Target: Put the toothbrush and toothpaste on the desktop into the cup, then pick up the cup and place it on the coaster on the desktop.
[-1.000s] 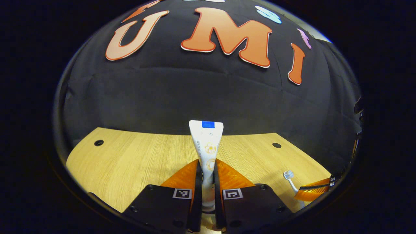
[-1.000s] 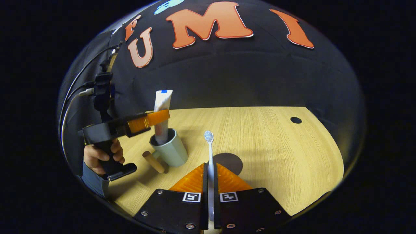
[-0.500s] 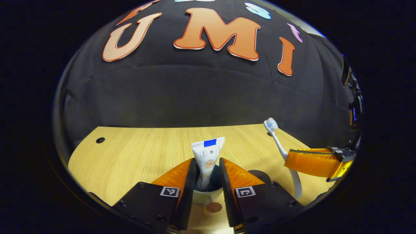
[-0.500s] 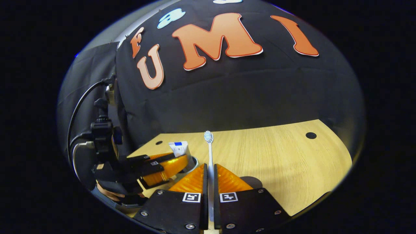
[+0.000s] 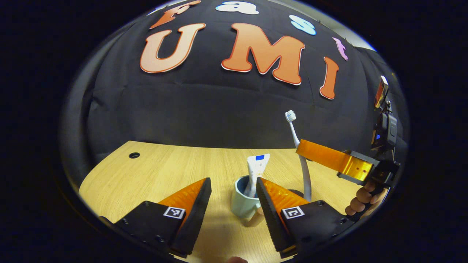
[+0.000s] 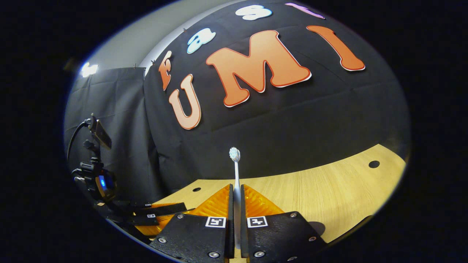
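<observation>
Standing spread apart with nothing between the fingers, left gripper (image 5: pixel 231 191) before cup (image 5: pixel 242 200) on desk (image 5: pixel 146 171), toothpaste (image 5: pixel 256 171) upright inside, print unreadable. Right gripper (image 6: pixel 236 195) clamped on toothbrush (image 6: pixel 235 164), bristles up.

Pale blue cup (image 5: pixel 242 204); white toothbrush (image 6: pixel 236 175); wood-grain desktop (image 5: pixel 153 175).

Print on the toothpaste (image 5: pixel 257 168) tube was too small to read — the gripper tags carried only square code patterns.
</observation>
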`<state>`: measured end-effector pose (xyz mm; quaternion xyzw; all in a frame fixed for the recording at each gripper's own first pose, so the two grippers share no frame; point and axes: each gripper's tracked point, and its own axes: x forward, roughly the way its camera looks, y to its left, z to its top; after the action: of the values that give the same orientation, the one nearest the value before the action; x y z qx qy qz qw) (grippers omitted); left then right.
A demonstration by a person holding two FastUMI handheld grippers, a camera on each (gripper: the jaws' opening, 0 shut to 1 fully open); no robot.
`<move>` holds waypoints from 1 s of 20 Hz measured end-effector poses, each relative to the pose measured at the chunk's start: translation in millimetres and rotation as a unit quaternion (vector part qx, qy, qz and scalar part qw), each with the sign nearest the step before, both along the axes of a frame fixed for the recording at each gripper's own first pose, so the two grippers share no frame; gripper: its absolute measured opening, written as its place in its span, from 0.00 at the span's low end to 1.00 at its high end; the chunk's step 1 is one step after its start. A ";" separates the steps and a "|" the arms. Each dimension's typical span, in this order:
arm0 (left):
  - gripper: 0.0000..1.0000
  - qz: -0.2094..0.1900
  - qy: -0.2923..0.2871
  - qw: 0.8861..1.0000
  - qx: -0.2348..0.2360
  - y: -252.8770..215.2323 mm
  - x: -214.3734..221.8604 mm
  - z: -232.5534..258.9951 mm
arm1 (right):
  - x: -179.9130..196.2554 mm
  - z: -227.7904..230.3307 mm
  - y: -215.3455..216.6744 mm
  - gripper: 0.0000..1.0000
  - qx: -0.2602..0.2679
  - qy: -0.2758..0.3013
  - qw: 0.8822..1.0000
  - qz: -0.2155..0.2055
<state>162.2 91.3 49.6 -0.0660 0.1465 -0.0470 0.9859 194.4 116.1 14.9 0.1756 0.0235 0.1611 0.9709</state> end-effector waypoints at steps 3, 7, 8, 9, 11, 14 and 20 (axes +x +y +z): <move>0.94 0.016 0.011 1.000 -0.013 15.8 -16.4 -7.5 | 18.1 -5.6 10.3 0.07 0.037 -0.011 0.999 0.004; 0.94 0.037 0.015 0.999 -0.019 35.1 -25.4 -13.7 | 33.7 3.1 18.1 0.07 0.083 -0.057 0.995 0.001; 0.94 0.039 0.015 0.999 -0.020 38.4 -27.4 -13.8 | 35.1 4.8 19.2 0.07 0.087 -0.070 0.994 -0.001; 0.94 0.041 0.016 0.999 -0.020 41.6 -29.2 -15.4 | 36.1 7.3 20.6 0.07 0.092 -0.082 0.992 -0.002; 0.94 0.044 0.018 0.999 -0.021 45.2 -29.8 -18.5 | 39.3 9.1 23.3 0.07 0.097 -0.103 0.990 -0.007; 0.94 0.047 0.022 0.998 -0.026 47.3 -29.2 -21.1 | 40.7 -1.2 23.7 0.07 0.097 -0.106 0.990 -0.013; 0.94 0.051 0.028 0.998 -0.026 47.7 -26.4 -25.3 | 32.0 -9.3 11.2 0.07 0.087 -0.149 0.983 -0.064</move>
<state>135.8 139.0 24.2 -0.1006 0.1697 0.0014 0.9803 226.4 127.3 5.7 0.2344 -0.1463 0.1246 0.9529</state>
